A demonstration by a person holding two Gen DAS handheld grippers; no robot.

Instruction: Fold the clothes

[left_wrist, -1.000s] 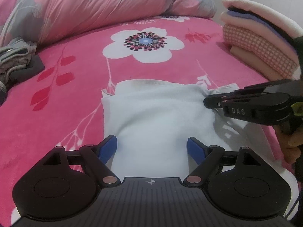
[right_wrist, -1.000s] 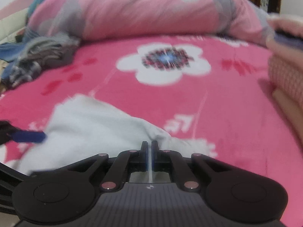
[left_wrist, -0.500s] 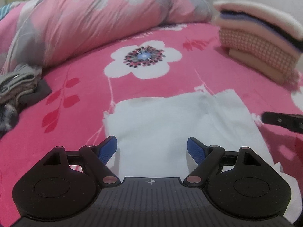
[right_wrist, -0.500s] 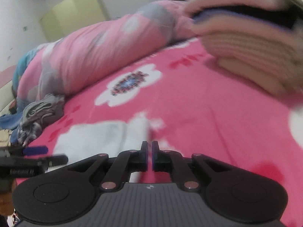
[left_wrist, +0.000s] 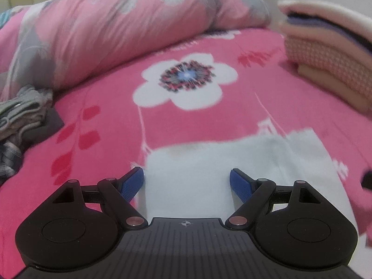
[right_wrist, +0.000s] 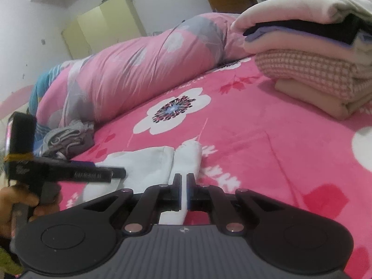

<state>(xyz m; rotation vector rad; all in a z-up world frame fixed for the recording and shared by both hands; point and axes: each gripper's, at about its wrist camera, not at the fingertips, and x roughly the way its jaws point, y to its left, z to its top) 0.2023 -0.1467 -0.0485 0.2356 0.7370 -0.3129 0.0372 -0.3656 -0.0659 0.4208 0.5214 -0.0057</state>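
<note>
A white garment (left_wrist: pixel 209 162) (right_wrist: pixel 148 162) lies folded flat on the pink flowered bedspread (left_wrist: pixel 232 125), with a narrow flap laid along its right side. My left gripper (left_wrist: pixel 186 181) (right_wrist: pixel 111 173) hovers over its near left part, open, blue pads wide apart and nothing between them. My right gripper (right_wrist: pixel 184 179) is shut just above the garment's right flap; I see no cloth pinched in it. Only its dark tip (left_wrist: pixel 367 180) shows in the left wrist view, just right of the garment.
A stack of folded clothes (left_wrist: pixel 325 53) (right_wrist: pixel 313 69) sits at the far right of the bed. A rolled pink duvet (left_wrist: pixel 116 34) (right_wrist: pixel 139 69) runs along the back. A heap of grey clothes (left_wrist: pixel 21 114) (right_wrist: pixel 67 139) lies at the left. A hand (right_wrist: pixel 16 200) holds the left gripper.
The right gripper, which pinched the garment's far right corner, has drawn away to the right and rolled; the corner now lies flat. The left gripper has lifted slightly.
</note>
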